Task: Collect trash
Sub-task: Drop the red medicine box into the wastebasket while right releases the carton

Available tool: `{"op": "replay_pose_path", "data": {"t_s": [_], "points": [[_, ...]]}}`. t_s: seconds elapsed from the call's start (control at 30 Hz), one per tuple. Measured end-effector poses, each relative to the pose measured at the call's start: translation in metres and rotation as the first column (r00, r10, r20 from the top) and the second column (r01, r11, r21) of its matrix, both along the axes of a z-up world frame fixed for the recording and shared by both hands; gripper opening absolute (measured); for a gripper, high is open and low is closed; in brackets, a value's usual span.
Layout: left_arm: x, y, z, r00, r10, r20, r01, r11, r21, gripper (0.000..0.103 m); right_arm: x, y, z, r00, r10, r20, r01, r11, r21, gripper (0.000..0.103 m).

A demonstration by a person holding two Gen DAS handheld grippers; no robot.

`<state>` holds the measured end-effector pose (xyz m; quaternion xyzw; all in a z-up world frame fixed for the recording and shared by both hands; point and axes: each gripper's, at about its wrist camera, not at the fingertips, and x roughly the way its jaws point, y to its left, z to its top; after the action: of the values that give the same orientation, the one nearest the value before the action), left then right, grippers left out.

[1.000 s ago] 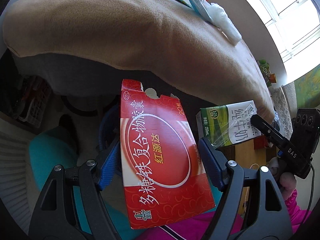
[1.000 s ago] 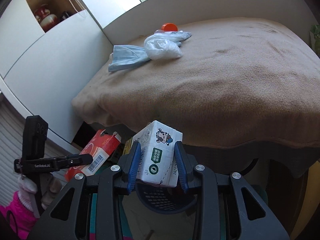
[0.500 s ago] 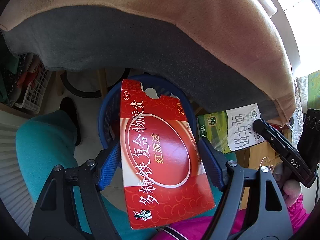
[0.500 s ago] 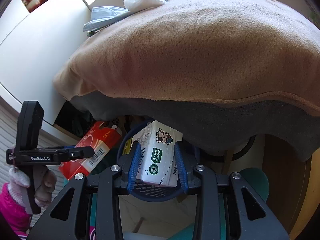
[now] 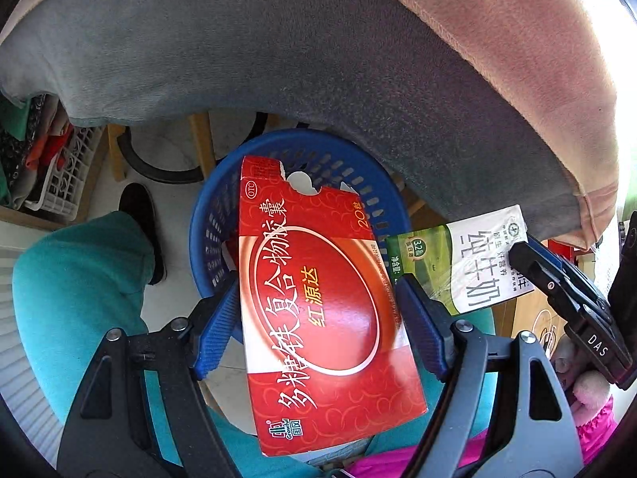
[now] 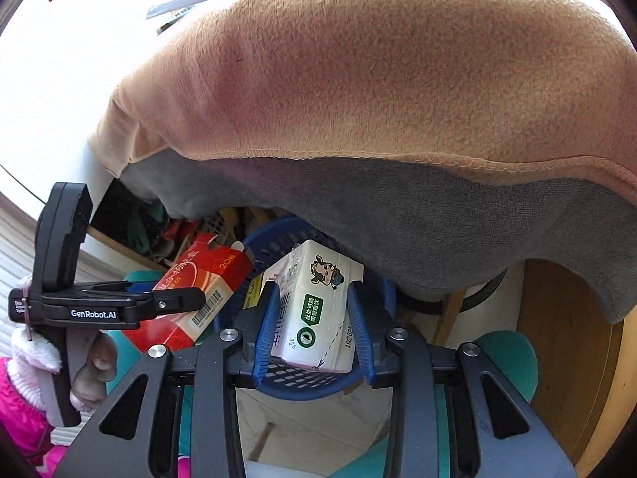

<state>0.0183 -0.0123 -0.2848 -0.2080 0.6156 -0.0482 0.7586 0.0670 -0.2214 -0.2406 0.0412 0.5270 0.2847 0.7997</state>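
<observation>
The left gripper (image 5: 318, 318) was closed on a red medicine box (image 5: 322, 310), its blue pads (image 5: 217, 330) pressed against both long sides. The box stood nearly upright, torn flap at 12 o'clock, directly above the blue basket (image 5: 223, 195). The basket sat on the floor under the overhanging tan blanket (image 5: 537, 59). At 3 o'clock of the box, the milk carton (image 5: 473, 263) was held just beside it, also over the basket rim.

The right gripper (image 6: 312, 318) was clamped on that milk carton (image 6: 318, 306), pads against both sides, cartoon-cow panel at 12 o'clock. The carton hung over the basket (image 6: 302, 378). At 9 o'clock, the red box (image 6: 195, 294) appeared in the other gripper.
</observation>
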Motion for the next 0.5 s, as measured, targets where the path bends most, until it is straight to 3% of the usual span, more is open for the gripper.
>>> {"op": "replay_pose_path", "data": {"t_s": [0.23, 0.37, 0.5], "points": [[0.000, -0.010, 0.009, 1.000, -0.010, 0.006, 0.009, 1.000, 0.021, 0.081, 0.000, 0.000, -0.002, 1.000, 0.001, -0.005, -0.001, 1.000, -0.012, 0.034], [0.001, -0.011, 0.013, 1.000, -0.010, 0.012, 0.010, 1.000, 0.021, 0.081, 0.001, 0.003, -0.003, 1.000, 0.003, -0.009, -0.004, 1.000, -0.021, 0.047], [0.003, -0.012, 0.013, 1.000, -0.016, 0.002, 0.016, 0.999, 0.027, 0.081, 0.001, 0.005, -0.004, 1.000, 0.008, -0.009, -0.008, 1.000, -0.024, 0.053]]}}
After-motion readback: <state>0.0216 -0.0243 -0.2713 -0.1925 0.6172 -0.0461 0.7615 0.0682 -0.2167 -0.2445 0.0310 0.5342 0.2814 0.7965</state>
